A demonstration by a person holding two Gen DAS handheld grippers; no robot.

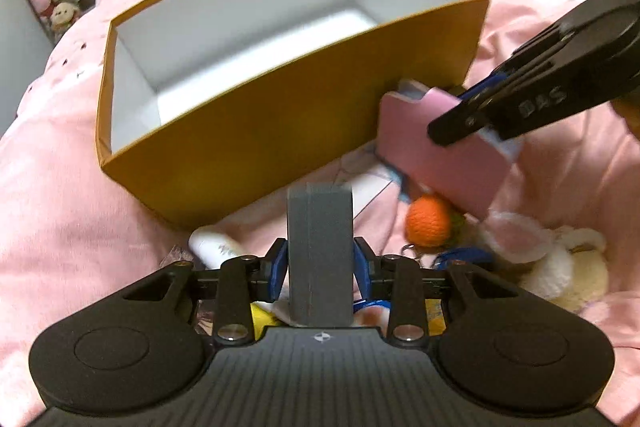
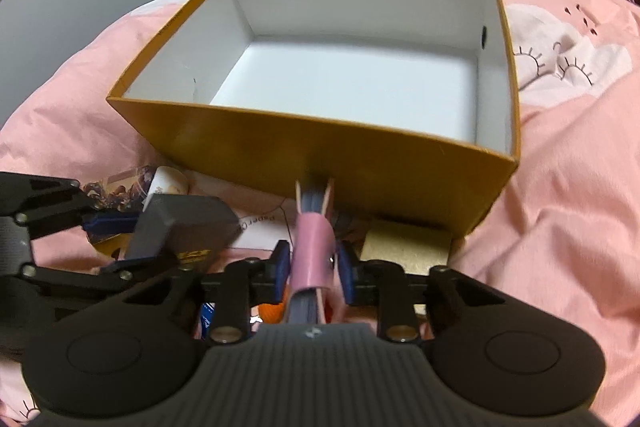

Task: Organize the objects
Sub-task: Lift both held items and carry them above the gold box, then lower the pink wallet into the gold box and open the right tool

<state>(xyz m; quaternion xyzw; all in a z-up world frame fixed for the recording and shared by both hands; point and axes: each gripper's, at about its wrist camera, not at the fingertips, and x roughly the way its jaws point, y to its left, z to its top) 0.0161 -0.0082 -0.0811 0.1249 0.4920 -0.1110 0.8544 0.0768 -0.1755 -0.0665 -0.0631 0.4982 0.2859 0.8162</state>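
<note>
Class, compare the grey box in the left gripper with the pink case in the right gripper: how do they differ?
The grey box is plain, thick and blocky; the pink case is slimmer, with a flap over blue contents. The grey box stands upright in its view; the pink case tilts. Both are clamped, lifted near the empty orange box.

We see a grey block (image 1: pixel 320 251) and a pink notebook (image 1: pixel 440 151) held up before the open orange box (image 1: pixel 248 143).

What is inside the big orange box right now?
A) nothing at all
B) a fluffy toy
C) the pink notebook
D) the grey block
A: the orange box shows only its bare white floor and walls, while the grey block sits in the left gripper and the pink notebook in the right gripper, both outside the box.
</note>
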